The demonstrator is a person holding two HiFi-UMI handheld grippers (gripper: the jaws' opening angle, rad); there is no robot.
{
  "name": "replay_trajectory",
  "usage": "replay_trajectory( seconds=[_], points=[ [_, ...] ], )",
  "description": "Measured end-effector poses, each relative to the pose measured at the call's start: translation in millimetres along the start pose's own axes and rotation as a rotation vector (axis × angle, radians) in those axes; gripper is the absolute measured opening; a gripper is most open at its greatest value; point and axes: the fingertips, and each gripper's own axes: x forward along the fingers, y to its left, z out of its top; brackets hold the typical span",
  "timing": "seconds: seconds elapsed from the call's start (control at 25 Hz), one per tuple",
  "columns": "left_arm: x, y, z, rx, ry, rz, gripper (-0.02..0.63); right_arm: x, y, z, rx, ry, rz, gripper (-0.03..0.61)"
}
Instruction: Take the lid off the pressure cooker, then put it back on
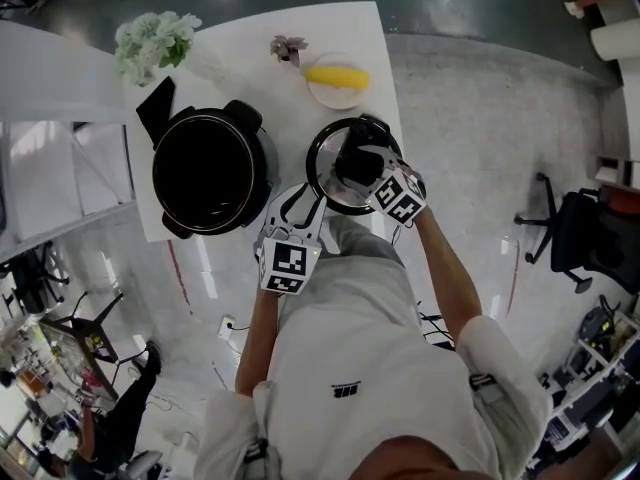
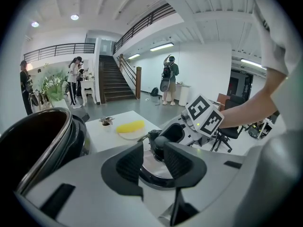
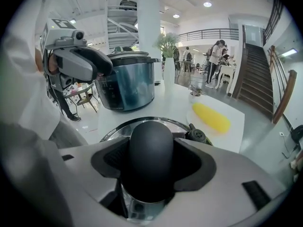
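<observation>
1. Head view shows the cooker (image 1: 210, 173) standing open on the left half of the counter (image 1: 260, 28). Its lid (image 1: 325, 173) is off, to its right, by the counter's near right corner.
2. The right tool (image 1: 358, 163) is pinching the lid's black knob (image 3: 150, 150). In the right gripper view the knob fills the gap and both pads press on its sides. A grip at the lid's centre probably serves to keep it level and stop it tipping.
3. The lid's rim lies close over the counter. Whether it rests there or hangs just above, I cannot tell.
4. The left tool (image 1: 300, 208) has its jaws spread with nothing between them. The left gripper view shows only the lid's rim and the right tool beyond the gap.
5. The left tool is at the counter's near edge, between cooker and lid, apart from both. It looks parked there to keep out of the lid's path while staying close enough to steady the cooker.
6. The lid sits well clear of the plate (image 1: 318, 96) with the yellow food (image 1: 337, 75) at the far right edge, so nothing blocks a lift.
7. I judge the removal done and the return not yet begun. It calls for raising the lid, carrying it left over the open mouth and lowering it level so the rim seats.
</observation>
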Motion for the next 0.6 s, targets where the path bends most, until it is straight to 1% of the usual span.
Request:
replay_trajectory(
  seconds=[0.16, 0.28, 0.6],
  points=[
    [-0.2, -1.0, -5.5, -0.006, 0.021, -0.001, 0.149, 4.7, -2.2, -2.3, -0.028, 0.013, -0.011, 0.278],
    [0.4, -2.1, -4.4, -0.001, 0.015, -0.003, 0.149, 7.2, -2.8, -5.9, -0.053, 0.033, -0.023, 0.278],
    [0.7, -5.8, -8.7, -0.001, 0.036, -0.012, 0.149, 8.9, -2.0, -6.5, -0.049, 0.042, -0.014, 0.278]
  ],
)
